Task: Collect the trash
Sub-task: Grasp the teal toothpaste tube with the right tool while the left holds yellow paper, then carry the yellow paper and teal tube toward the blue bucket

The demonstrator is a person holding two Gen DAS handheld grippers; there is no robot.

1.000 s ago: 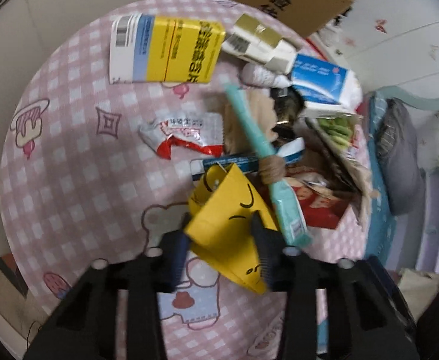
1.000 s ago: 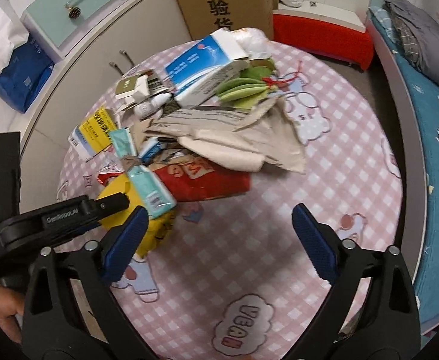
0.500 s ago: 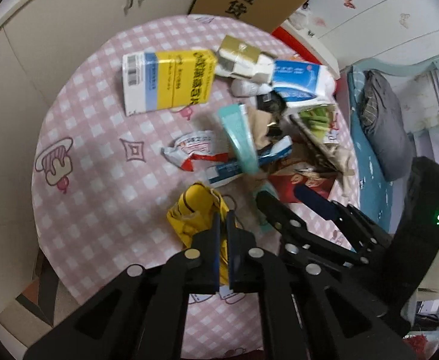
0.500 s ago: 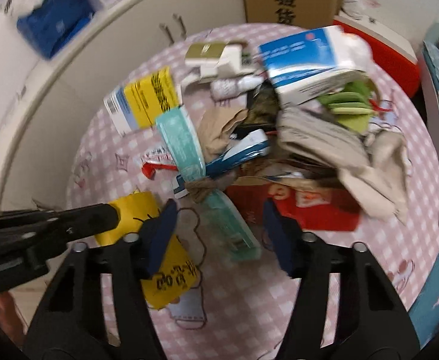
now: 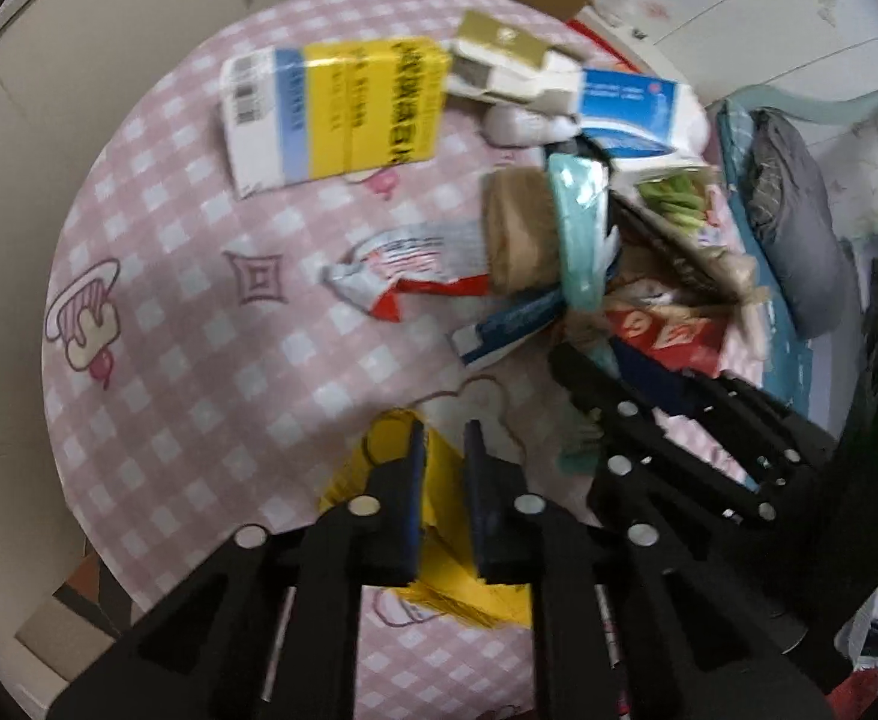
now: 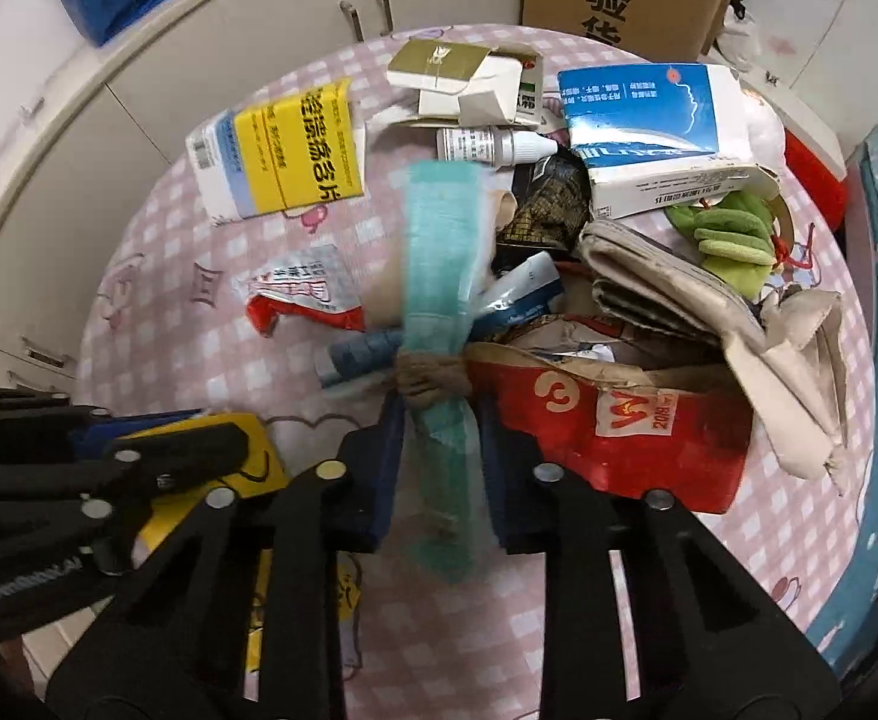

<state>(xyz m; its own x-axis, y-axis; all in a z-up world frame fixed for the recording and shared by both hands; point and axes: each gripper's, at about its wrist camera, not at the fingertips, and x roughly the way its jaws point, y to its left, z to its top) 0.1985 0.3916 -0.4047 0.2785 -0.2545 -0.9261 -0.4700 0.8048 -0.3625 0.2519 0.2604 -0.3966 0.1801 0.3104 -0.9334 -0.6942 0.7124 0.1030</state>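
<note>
The left claw (image 5: 442, 492) grips a yellow paper bag (image 5: 439, 564) low on the pink checked tabletop (image 5: 198, 312), and its jaws are opening slightly. Just to its right the right claw (image 5: 589, 390) reaches into the trash heap at a teal wrapper (image 5: 580, 240). Farther up lie a yellow-and-white box (image 5: 336, 114), a red-and-white wrapper (image 5: 408, 270), a gold-topped carton (image 5: 505, 60) and a blue-and-white box (image 5: 631, 108).
</note>
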